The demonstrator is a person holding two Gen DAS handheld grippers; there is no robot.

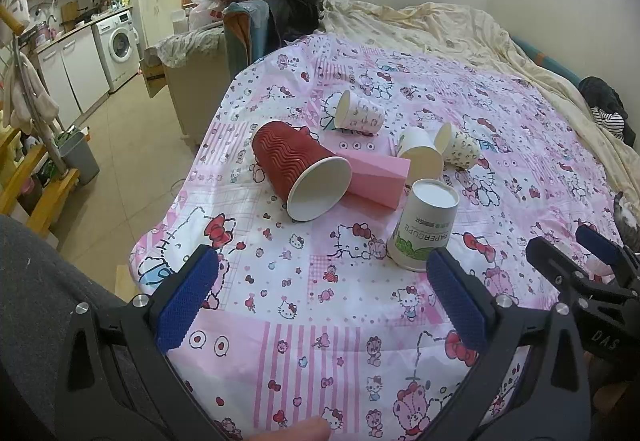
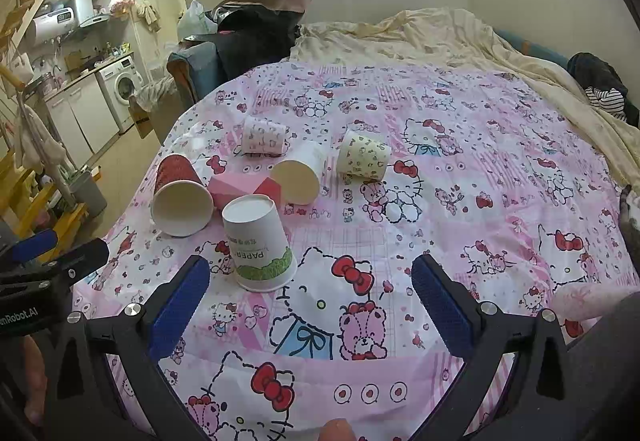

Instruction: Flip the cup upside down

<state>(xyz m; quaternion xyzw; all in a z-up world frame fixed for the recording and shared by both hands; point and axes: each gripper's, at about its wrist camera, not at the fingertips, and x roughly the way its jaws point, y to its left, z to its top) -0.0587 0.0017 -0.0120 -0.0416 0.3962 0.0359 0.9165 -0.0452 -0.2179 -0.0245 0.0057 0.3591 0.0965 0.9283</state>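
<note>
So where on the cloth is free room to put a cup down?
Free: the near strip between the claws and the upside-down cup, and the wide right side beyond the yellow cup. Crowded: around the pink block and red cup.

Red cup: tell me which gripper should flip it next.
Left, probably. The red cup lies on its side just ahead of the open left gripper; from the open right gripper it sits far left, beyond the upturned white cup.

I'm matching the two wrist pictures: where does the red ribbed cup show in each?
Left wrist: red ribbed cup lies on its side, left of centre.
Right wrist: red ribbed cup lies at middle left.
Shared landmark: the pink block beside it on its right.
</note>
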